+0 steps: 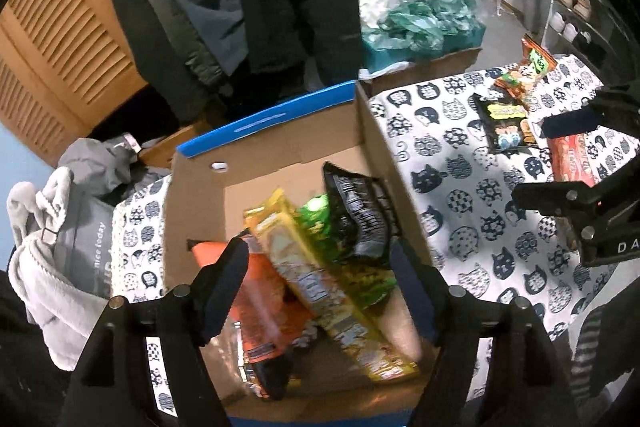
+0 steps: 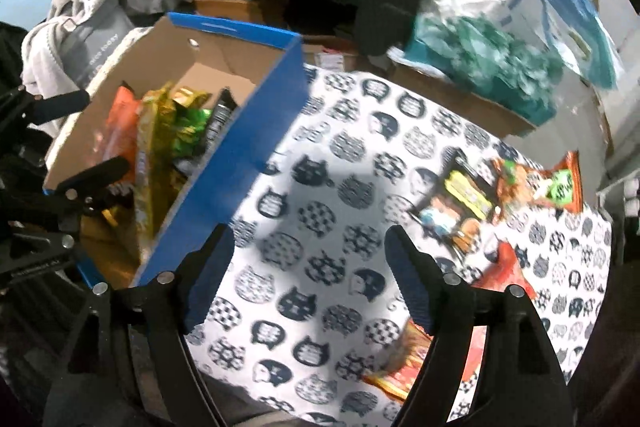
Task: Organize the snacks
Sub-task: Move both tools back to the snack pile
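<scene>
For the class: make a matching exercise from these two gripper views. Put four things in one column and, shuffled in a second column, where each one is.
Things
1. yellow snack pack
2. black snack pack
3. left gripper
4. right gripper

Places
A. flat on the cat-print cloth
B. open above the cloth
C. leaning inside the cardboard box
D. open over the box

Pairs: 1-C, 2-A, 3-D, 4-B
</scene>
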`<state>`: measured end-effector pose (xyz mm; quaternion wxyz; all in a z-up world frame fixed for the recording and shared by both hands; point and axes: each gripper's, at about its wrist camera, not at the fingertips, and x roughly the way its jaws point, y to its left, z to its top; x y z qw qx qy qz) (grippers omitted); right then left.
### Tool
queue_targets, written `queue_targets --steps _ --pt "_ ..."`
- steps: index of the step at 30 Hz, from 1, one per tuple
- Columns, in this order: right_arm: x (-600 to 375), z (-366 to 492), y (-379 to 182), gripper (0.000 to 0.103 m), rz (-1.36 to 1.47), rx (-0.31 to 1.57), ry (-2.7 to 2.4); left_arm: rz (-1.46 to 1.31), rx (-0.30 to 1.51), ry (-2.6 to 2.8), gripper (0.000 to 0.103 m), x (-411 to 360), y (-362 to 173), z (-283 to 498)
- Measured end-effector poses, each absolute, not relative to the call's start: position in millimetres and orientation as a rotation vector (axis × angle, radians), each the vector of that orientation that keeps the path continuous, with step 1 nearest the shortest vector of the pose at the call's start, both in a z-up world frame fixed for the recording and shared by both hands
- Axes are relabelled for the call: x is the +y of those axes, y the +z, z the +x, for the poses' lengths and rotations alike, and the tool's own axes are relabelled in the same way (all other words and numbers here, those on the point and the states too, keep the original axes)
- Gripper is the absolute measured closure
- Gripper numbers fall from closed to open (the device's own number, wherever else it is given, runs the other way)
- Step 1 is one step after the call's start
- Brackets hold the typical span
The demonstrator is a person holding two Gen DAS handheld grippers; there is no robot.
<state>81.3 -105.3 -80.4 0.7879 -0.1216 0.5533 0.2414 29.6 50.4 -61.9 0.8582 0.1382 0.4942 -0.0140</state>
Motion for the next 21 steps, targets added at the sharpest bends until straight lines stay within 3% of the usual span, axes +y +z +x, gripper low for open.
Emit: queue_targets --steps 21 --pt "-242 97 -111 0.024 -0.09 1.253 0.29 0.309 1.095 -0.162 0.026 -42 -81 53"
